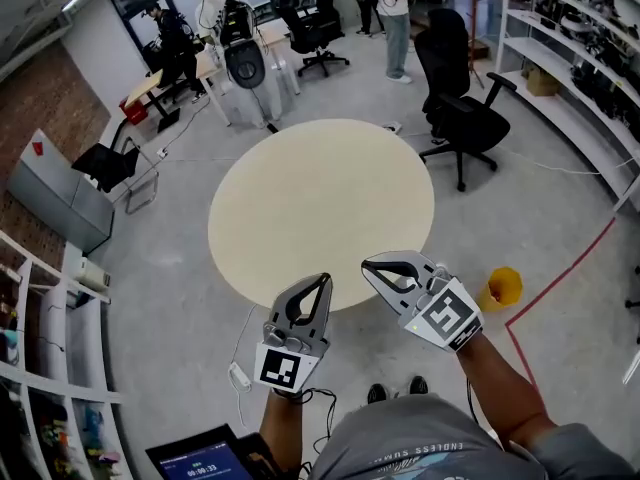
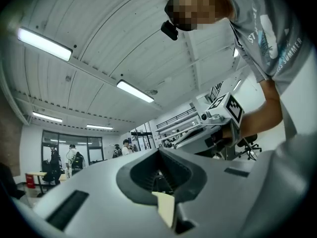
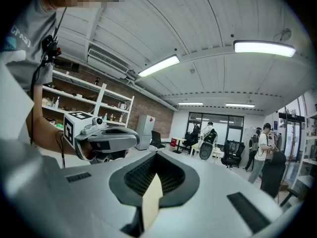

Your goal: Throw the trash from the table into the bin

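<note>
The round beige table (image 1: 320, 198) stands in front of me in the head view. A small yellow bin (image 1: 502, 288) sits on the floor to its right. My left gripper (image 1: 322, 280) and right gripper (image 1: 370, 265) hover side by side over the table's near edge, both shut with nothing between the jaws. In the left gripper view the left gripper (image 2: 159, 150) points a little upward at the ceiling and the right gripper (image 2: 200, 132) shows beside it. In the right gripper view the right gripper (image 3: 157, 155) points across the room, with the left gripper (image 3: 106, 139) to its left.
A black office chair (image 1: 462, 103) stands beyond the table on the right. Red tape (image 1: 560, 278) runs across the floor by the bin. Shelves (image 1: 40, 368) line the left wall and several people (image 1: 395, 8) stand at desks far back. A tablet (image 1: 205, 458) lies by my feet.
</note>
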`<action>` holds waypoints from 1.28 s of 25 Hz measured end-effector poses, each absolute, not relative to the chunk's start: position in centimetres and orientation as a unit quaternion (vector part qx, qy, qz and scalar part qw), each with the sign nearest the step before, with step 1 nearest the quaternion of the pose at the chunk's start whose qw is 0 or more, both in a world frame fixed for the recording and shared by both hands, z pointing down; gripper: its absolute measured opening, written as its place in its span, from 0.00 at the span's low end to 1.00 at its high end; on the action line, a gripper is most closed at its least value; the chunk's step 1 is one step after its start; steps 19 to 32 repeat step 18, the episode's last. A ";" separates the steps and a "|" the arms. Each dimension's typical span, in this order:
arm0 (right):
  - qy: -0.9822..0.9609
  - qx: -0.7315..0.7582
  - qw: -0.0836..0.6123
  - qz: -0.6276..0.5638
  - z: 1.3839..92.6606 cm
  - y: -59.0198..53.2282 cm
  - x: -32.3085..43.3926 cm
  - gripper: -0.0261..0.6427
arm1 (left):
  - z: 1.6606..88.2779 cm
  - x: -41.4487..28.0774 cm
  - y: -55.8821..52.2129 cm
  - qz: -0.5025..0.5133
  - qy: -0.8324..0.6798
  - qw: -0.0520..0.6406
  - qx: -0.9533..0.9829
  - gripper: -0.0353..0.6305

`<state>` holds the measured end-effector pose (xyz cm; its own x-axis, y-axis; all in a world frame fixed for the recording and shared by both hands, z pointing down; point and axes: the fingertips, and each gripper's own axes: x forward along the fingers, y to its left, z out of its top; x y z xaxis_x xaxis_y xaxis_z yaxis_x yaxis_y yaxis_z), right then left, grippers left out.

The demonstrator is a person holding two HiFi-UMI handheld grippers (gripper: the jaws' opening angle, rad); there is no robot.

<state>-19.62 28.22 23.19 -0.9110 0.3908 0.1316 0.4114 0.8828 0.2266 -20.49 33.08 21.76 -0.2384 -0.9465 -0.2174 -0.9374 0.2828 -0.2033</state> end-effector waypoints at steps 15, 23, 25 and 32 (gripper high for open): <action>-0.962 -0.231 0.066 -0.130 24.7 31.1 -20.8 0.05 | 23.1 -21.6 36.1 -0.009 0.801 0.138 -0.582 0.10; -0.962 -0.228 0.069 -0.131 24.7 30.9 -20.8 0.05 | 22.9 -21.7 36.0 -0.008 0.800 0.139 -0.584 0.10; -0.962 -0.228 0.069 -0.131 24.7 30.9 -20.8 0.05 | 22.9 -21.7 36.0 -0.008 0.800 0.139 -0.584 0.10; -0.962 -0.228 0.069 -0.131 24.7 30.9 -20.8 0.05 | 22.9 -21.7 36.0 -0.008 0.800 0.139 -0.584 0.10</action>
